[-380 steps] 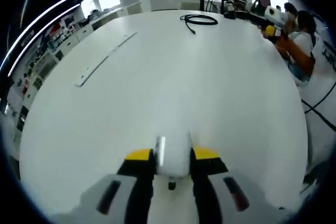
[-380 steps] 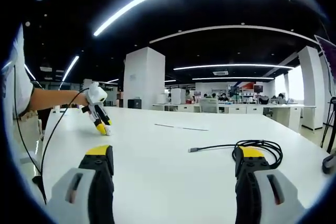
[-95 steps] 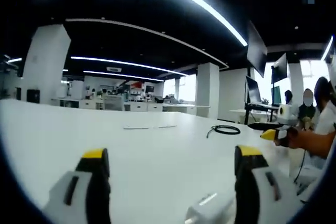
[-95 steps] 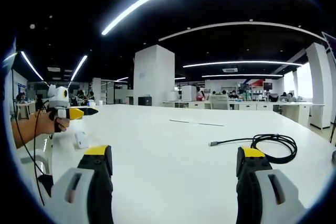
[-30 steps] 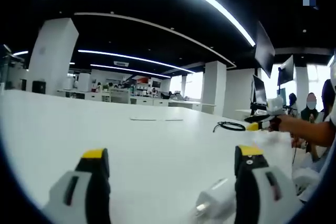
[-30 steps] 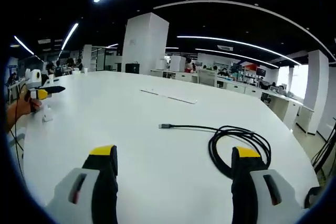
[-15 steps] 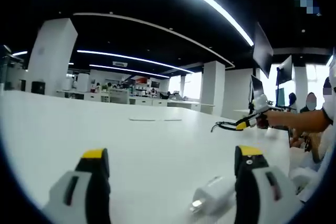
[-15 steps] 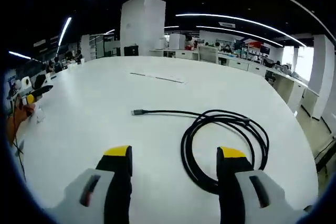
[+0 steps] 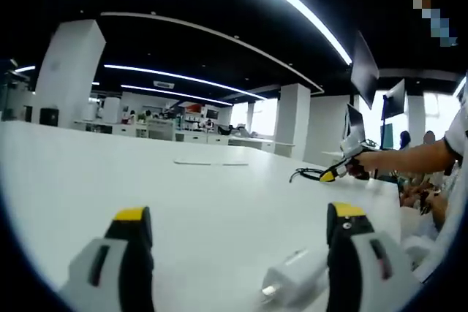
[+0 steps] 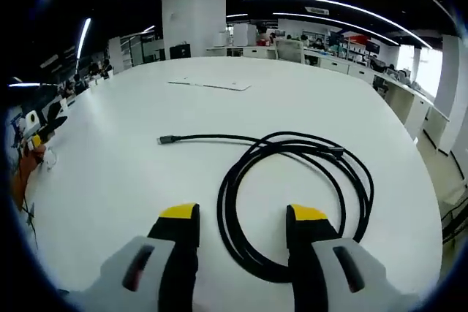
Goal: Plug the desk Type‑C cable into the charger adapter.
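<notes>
- Left gripper view sits low, close over the white surface [image 9: 110,173], facing level along it toward the far office
- Right gripper view rides higher, tilted down at the surface [image 10: 110,107], close above the coiled cable [image 10: 292,173]
- Both share the surface and cable [image 9: 311,174]; each shows the other tongs small, well off [image 9: 330,174] [image 10: 33,131]

In the left gripper view the white charger adapter [image 9: 294,281] is blurred, and its near end runs behind the right jaw of the left claw [image 9: 238,218], so its port cannot be made out. The right claw [image 9: 330,174] is small far off on the right; whether its jaws touch the cable cannot be told. In the right gripper view the black cable [image 10: 292,180] loops behind the right claw's [image 10: 245,217] jaws (the plug tip [image 10: 164,139] is too small to read), and the left claw [image 10: 36,131] sits tiny at the left edge.
</notes>
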{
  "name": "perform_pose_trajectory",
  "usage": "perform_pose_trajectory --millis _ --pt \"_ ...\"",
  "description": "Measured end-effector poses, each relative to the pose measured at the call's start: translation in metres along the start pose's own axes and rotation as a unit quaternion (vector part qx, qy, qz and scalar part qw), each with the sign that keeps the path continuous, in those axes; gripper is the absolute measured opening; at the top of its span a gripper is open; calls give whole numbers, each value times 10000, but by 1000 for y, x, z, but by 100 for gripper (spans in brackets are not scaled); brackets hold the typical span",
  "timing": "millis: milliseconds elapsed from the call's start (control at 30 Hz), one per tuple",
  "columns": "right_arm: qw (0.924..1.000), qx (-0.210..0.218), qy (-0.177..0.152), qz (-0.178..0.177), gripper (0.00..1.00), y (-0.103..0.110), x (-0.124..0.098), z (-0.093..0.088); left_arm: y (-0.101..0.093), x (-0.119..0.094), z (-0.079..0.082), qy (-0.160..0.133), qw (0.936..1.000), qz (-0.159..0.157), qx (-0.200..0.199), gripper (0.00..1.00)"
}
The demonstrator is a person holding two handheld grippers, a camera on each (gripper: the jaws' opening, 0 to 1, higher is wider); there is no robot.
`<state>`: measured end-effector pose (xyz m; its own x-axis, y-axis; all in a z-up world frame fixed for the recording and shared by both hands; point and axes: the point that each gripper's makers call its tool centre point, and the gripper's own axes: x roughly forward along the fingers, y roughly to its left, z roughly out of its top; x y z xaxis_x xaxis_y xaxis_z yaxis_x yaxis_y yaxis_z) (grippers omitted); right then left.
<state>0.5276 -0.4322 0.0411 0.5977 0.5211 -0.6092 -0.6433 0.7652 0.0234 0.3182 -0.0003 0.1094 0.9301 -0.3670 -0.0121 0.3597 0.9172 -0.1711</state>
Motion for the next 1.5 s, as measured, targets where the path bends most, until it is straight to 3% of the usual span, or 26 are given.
perform_pose_trajectory --millis 200,333,667,867,1500 --pt "9996 -212 181 54 33 1 3 0 0 3 -4 108 9999 -7 -10 100" --pt "9989 -322 308 158 26 5 4 0 1 0 3 32 10000 23 31 100" --pt "9973 -397 545 294 19 8 6 1 6 -9 10 -14 9998 149 115 100" --pt "9963 -489 613 361 8 12 11 3 9 -16 7 -13 9997 210 94 100" --pt "9960 -625 562 294 7 17 11 1 10 -26 6 -16 9995 302 112 100"
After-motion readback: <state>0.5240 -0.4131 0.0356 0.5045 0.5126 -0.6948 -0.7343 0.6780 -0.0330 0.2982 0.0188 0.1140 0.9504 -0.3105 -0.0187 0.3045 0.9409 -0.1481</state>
